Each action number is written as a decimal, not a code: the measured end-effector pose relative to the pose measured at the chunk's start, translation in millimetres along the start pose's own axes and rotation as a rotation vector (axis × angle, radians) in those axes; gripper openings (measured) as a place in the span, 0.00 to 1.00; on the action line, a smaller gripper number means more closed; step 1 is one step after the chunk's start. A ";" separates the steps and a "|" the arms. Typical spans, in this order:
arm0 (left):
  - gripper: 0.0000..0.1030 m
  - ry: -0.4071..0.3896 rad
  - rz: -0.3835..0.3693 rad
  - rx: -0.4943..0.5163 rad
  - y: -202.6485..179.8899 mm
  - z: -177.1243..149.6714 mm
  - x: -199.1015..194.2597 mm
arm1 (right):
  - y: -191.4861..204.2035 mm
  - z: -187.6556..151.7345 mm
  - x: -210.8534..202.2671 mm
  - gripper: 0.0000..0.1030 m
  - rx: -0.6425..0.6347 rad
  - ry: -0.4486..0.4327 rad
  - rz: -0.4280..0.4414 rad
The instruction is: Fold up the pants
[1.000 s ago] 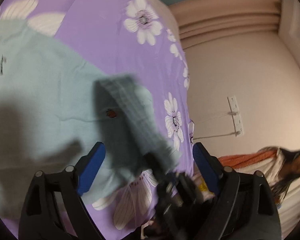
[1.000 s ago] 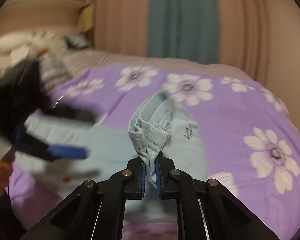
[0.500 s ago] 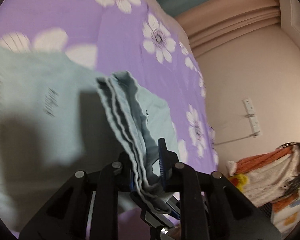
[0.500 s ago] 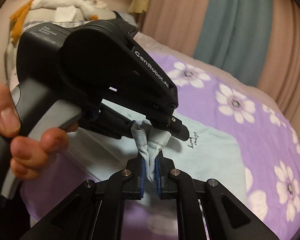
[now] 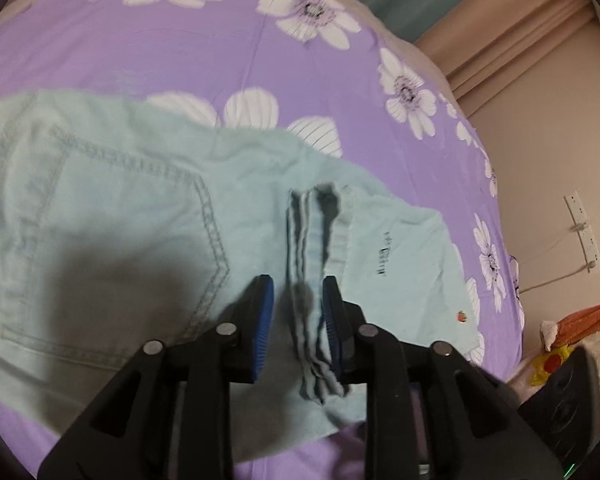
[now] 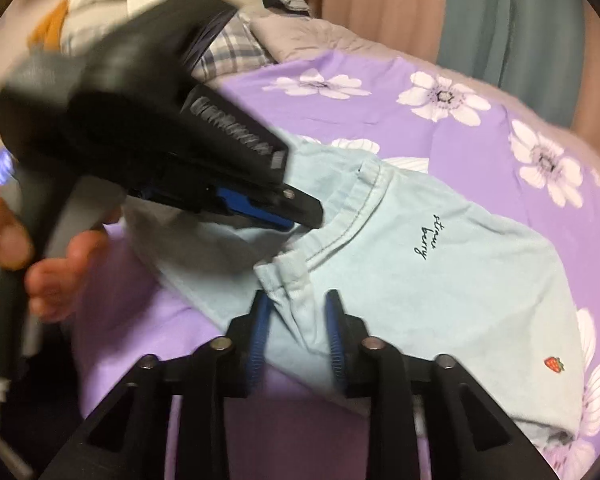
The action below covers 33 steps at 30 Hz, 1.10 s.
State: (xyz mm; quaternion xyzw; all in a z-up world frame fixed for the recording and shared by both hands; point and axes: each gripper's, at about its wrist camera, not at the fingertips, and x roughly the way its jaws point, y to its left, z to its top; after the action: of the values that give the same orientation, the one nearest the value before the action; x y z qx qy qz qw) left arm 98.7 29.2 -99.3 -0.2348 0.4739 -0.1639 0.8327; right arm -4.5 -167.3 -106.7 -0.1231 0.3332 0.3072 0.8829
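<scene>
pants (image 5: 112, 240): pale mint, tiny red strawberry, dark script | bed sheet (image 5: 180, 52): purple w/ white daisies | claw pads (image 6: 256, 340): blue, black frame | curtain (image 6: 500, 12): teal

Left gripper (image 5: 298, 316) parted around bunched waistband fold of pale blue pants (image 5: 112, 240); fabric touching right pad only. Purple floral bed (image 5: 180, 40) ahead, wall socket (image 5: 582, 228) far right.

Purple flowered bedspread (image 5: 180, 40) — teal curtain (image 6: 512, 12), beige wall (image 5: 548, 128).
</scene>
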 end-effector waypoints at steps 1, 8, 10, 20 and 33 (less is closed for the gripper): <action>0.25 -0.008 -0.019 0.006 -3.4 -2.2 -6.3 | -9.6 1.0 -12.7 0.43 0.042 -0.020 0.053; 0.23 0.049 -0.135 0.119 -56.7 -18.4 12.0 | -68.7 4.3 -50.4 0.40 0.263 -0.124 -0.033; 0.23 0.081 -0.101 0.120 -56.3 -25.3 26.2 | -84.6 2.6 -40.1 0.26 0.310 -0.068 -0.078; 0.05 0.074 -0.021 0.048 -13.9 -53.0 15.0 | -46.2 35.4 16.9 0.12 0.215 0.047 0.046; 0.06 0.089 -0.032 0.045 -17.5 -54.1 20.5 | -42.1 73.8 84.8 0.12 0.284 0.170 0.159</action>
State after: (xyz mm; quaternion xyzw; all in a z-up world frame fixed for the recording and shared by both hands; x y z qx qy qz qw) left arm 61.1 -8.3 -128.2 -0.2161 0.5028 -0.1979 0.8132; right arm 109.6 -130.1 -107.2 0.0039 0.4555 0.3142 0.8329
